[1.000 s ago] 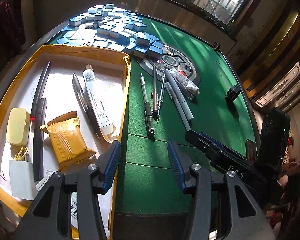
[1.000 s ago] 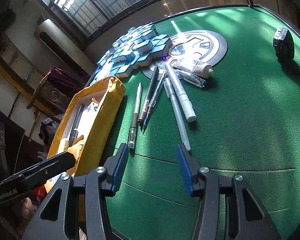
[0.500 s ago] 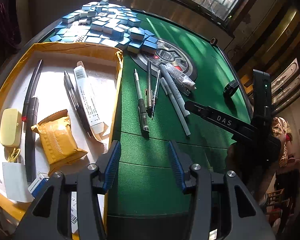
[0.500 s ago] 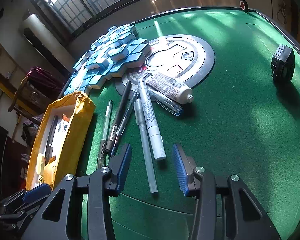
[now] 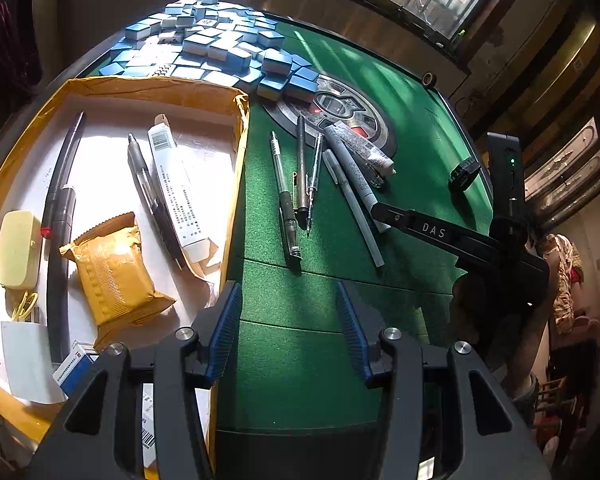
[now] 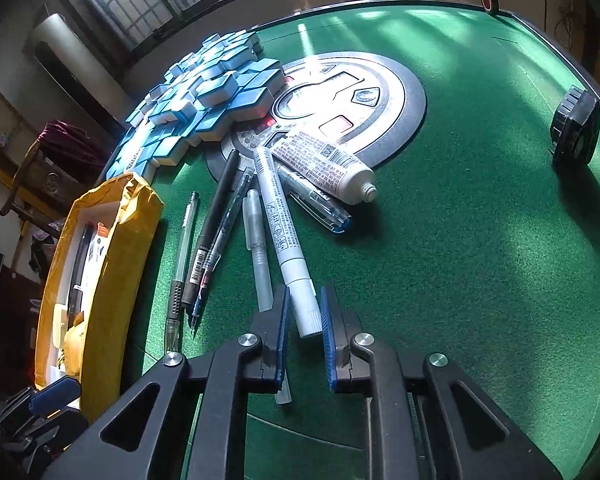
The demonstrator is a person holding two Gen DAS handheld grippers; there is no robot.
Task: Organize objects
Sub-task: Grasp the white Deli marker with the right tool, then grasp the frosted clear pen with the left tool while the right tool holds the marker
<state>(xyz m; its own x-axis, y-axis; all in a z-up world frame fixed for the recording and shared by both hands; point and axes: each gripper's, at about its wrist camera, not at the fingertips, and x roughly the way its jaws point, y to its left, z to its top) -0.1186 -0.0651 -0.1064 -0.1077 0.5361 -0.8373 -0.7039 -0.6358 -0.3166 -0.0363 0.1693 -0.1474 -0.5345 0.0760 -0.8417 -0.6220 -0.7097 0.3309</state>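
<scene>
right gripper (image 6: 303,322) closing on the white marker's (image 6: 281,227) end — so near the tip it may pivot free; left gripper (image 5: 288,334) open, empty.

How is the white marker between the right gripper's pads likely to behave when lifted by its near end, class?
The white marker looks rigid, so it should not droop. Its round, smooth barrel would probably roll if dropped on the green felt. The right gripper is closing near the marker's end, so the far end may tip down.

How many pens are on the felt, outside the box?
6, fanned side by side: clear pen, black pen, thin blue pen, grey pen, white marker, and a blue-tipped pen partly under the tube. Others may hide beneath.
</scene>
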